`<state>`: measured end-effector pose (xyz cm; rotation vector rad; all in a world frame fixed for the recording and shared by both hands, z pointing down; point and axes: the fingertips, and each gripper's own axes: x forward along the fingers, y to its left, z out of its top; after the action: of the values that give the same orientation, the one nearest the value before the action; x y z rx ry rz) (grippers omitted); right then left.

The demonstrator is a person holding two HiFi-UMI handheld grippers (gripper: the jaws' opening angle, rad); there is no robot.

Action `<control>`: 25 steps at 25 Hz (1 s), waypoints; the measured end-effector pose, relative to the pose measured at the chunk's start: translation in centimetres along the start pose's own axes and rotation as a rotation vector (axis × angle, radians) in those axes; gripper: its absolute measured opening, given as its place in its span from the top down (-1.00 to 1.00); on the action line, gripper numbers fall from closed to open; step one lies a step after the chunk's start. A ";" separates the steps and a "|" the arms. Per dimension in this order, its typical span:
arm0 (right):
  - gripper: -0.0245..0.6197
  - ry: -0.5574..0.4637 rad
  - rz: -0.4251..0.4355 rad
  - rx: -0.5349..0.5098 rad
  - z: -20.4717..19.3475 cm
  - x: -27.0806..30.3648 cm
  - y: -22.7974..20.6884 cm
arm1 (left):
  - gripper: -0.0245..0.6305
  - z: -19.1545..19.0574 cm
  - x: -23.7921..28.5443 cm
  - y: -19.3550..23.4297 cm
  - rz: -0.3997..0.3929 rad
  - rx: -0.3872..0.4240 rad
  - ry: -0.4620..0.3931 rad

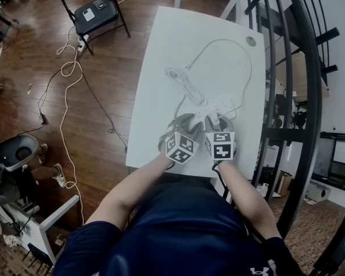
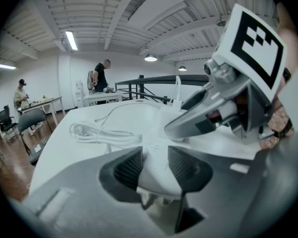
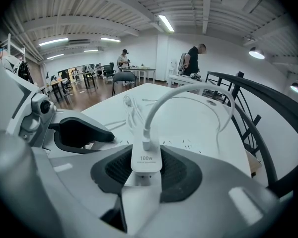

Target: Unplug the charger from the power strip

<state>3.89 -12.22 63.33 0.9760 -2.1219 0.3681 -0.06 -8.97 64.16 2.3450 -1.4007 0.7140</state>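
While left gripper (image 2: 155, 157) fingers (image 2: 129, 168) pinch power strip (image 2: 156, 182), right gripper (image 3: 147, 172) fingers (image 3: 180, 171) pinch charger (image 3: 146, 157), coiled cable (image 2: 102, 133) beyond.

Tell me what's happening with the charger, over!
Left gripper clamped on power strip. Right gripper clamped on 100w charger, not pulled out yet. Its cable arcs clear above; nothing blocking.
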 end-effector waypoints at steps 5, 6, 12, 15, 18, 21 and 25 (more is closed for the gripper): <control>0.48 -0.023 -0.003 0.026 0.2 -0.2 -0.1 | 0.43 0.0 0.0 -0.1 0.012 0.017 0.008; 0.48 -0.025 -0.004 0.026 0.2 -0.2 -0.1 | 0.43 0.0 0.0 -0.1 0.015 0.021 0.009; 0.49 -0.023 -0.007 0.023 0.2 -0.2 0.0 | 0.43 0.0 0.0 0.1 0.017 0.025 0.019; 0.49 -0.024 -0.008 0.019 0.1 -0.2 0.0 | 0.43 -0.1 0.1 0.0 0.018 0.026 0.022; 0.49 -0.028 -0.010 0.022 0.1 -0.4 -0.1 | 0.44 -0.1 0.1 -0.2 0.020 0.027 0.025; 0.49 -0.038 -0.010 0.031 0.3 -0.8 -0.3 | 0.44 0.0 0.1 -0.4 0.022 0.034 0.028; 0.49 -0.049 -0.008 0.060 0.3 -1.1 -0.5 | 0.44 0.1 0.1 -0.5 0.024 0.050 0.026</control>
<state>4.57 -12.15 62.28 1.0369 -2.1611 0.4102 0.47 -8.83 64.09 2.3512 -1.4172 0.7921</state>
